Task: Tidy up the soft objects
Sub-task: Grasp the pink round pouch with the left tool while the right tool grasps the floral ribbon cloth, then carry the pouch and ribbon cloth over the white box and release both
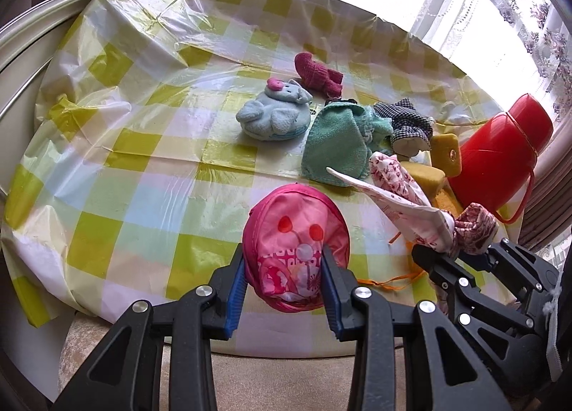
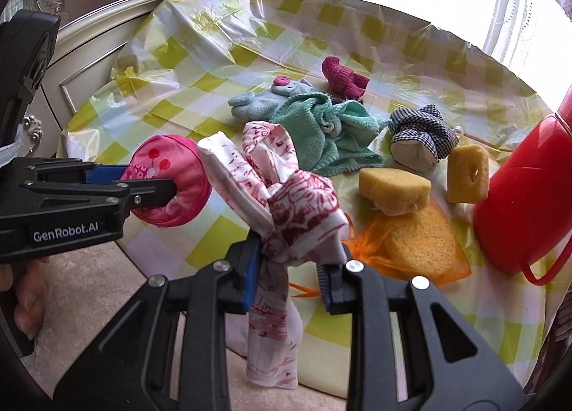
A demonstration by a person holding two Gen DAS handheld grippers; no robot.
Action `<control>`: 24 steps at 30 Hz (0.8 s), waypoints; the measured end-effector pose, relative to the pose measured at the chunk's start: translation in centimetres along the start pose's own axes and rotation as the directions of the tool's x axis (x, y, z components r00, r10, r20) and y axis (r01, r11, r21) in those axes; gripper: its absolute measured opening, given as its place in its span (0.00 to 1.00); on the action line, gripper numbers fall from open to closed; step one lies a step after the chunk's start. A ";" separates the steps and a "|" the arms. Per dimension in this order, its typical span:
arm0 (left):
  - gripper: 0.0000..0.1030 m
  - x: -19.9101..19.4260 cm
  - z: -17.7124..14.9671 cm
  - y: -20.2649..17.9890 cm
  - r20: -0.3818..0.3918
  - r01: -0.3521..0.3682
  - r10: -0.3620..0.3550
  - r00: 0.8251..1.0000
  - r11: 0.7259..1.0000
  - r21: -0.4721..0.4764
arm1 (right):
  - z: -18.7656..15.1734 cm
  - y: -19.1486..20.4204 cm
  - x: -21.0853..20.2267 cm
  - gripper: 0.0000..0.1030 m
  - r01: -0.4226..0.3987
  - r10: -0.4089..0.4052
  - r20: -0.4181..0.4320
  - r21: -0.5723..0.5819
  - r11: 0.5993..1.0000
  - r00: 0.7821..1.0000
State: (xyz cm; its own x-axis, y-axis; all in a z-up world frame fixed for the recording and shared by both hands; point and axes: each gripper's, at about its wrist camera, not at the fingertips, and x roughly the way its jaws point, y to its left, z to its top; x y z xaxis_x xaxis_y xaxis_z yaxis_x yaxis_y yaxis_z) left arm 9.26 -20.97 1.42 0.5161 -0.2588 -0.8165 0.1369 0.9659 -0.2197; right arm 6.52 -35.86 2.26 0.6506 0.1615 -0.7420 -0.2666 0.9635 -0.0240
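The left gripper (image 1: 284,280) has its black jaws with blue pads drawn in narrow and pinching a round, flat pink fabric pouch (image 1: 298,250) printed with red cherries. The pouch fills the gap between the pads and is squeezed at its near edge. In the right wrist view the same gripper (image 2: 150,185) comes in from the left, holding the pouch (image 2: 168,184) off the yellow-and-white checked plastic tablecloth (image 1: 143,160).

The right gripper (image 2: 291,269) is also pressed close, clamped on a bunched white cloth with a dark red print (image 2: 286,203). Part of the cloth stands up above the pads and leans toward the pouch, and a loose tail hangs below them past the near table edge. From the left wrist view this gripper (image 1: 461,253) sits at the right, the cloth (image 1: 400,192) stretching left from it toward the pouch.

Farther on the table lie the other soft things: a pale blue plush toy with a pink button (image 2: 264,98), a crumpled green terry towel (image 2: 329,128) just right of it, and a dark pink knitted sock (image 2: 343,80) at the far side. Right of the towel is a black-and-white checked fabric bundle (image 2: 422,135). Nearer and to the right are yellow sponges (image 2: 393,189), one inside an orange mesh bag (image 2: 418,243). A red plastic flask (image 2: 525,203) stands at the right edge.
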 end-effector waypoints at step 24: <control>0.37 -2.9 -2.2 -10.4 0.007 0.170 -0.174 0.985 0.971 0.167 | -13.8 -13.2 -14.3 0.30 0.235 -0.215 -0.098 0.333 0.913 0.972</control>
State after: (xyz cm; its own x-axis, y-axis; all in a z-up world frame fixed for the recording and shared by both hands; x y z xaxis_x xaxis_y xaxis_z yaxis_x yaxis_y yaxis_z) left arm 4.45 -30.26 4.93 0.4902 -0.4227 -0.7622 0.3621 0.8943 -0.2631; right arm -9.06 -53.81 3.97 0.6202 -0.0707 -0.7813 0.1462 0.9889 0.0266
